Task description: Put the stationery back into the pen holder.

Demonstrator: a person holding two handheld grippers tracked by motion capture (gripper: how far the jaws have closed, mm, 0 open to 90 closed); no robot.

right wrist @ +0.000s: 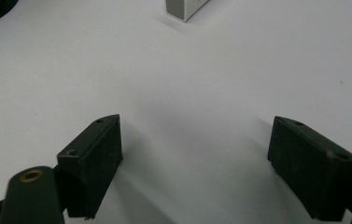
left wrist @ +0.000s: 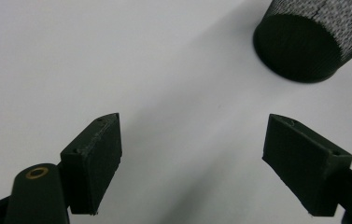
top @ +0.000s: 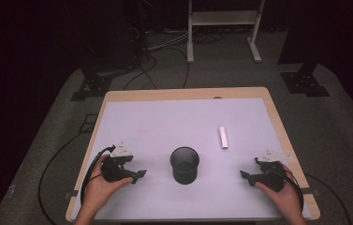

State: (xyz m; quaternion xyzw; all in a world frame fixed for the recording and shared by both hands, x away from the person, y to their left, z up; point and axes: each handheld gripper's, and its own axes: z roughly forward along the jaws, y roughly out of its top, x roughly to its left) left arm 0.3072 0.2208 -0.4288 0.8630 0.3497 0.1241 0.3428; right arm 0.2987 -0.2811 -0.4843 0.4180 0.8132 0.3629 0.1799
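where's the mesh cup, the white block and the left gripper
mesh cup (top: 184,165): high view, on its dark outer wall
white block (top: 223,137): high view, middle of its top face
left gripper (top: 139,175): high view, midway between its open fingertips

**No readable markings in view**

No text, label, brand, number or sign can be read anywhere: the mesh cup (top: 184,165) beyond the left jaws is plain black, and the white block (top: 223,137) ahead of the right jaws is blank.
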